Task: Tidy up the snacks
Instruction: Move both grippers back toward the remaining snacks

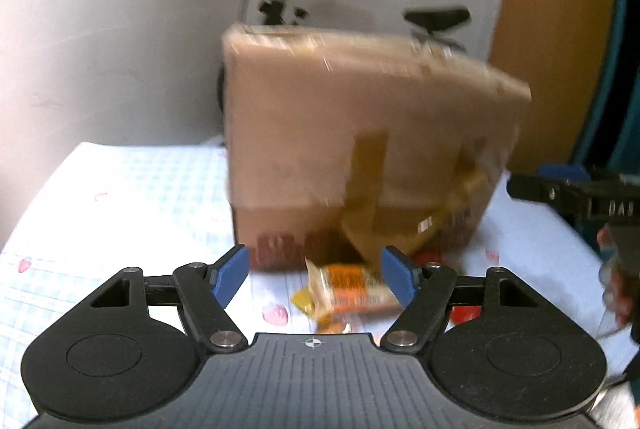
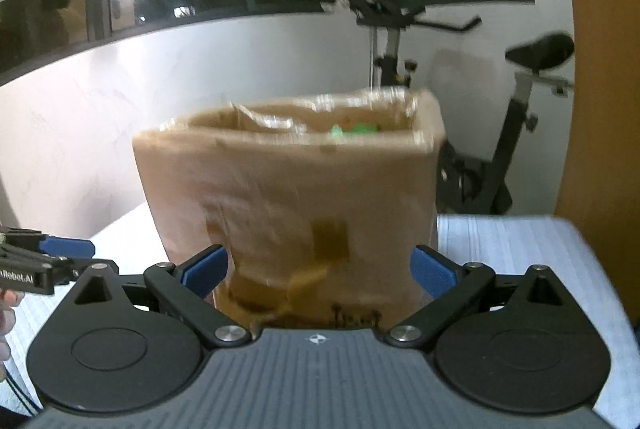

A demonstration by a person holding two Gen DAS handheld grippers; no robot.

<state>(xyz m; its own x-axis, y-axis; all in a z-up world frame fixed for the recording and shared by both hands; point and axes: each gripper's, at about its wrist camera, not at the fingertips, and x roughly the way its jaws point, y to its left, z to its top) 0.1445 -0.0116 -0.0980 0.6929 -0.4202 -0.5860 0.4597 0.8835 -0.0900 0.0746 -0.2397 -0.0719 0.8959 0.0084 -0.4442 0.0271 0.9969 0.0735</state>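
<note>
Left claw [image 1: 314, 275] stands wide apart, nothing clamped; the orange-and-white foil snack packet [image 1: 348, 289] lies on the bench [image 1: 120, 197] just ahead of and slightly below it, inside the gap between the blue pads but nearer the right-hand one, which overlaps the packet's end in this view. No contact that I can confirm. Packet's long axis runs roughly across the claw's opening, tilted a little, so my read is a short drop and a close would catch it across its length unless the wrist turns. A yellow wrapper [image 1: 302, 299] sits touching it underneath, and something red [image 1: 464, 313] is just beside; risk of grabbing two. The tall brown cardboard box [image 1: 360, 141] stands right behind the packet, open top, something green [image 2: 354, 129] inside. Right claw [image 2: 319, 271] also apart and empty, facing the box wall close up, so left is the nearer hand for the packet. Writing: partial "Robot.AI" on the left claw's body in the right wrist view; dark print low on the box is too blurred to read, packet lettering likewise.
</note>
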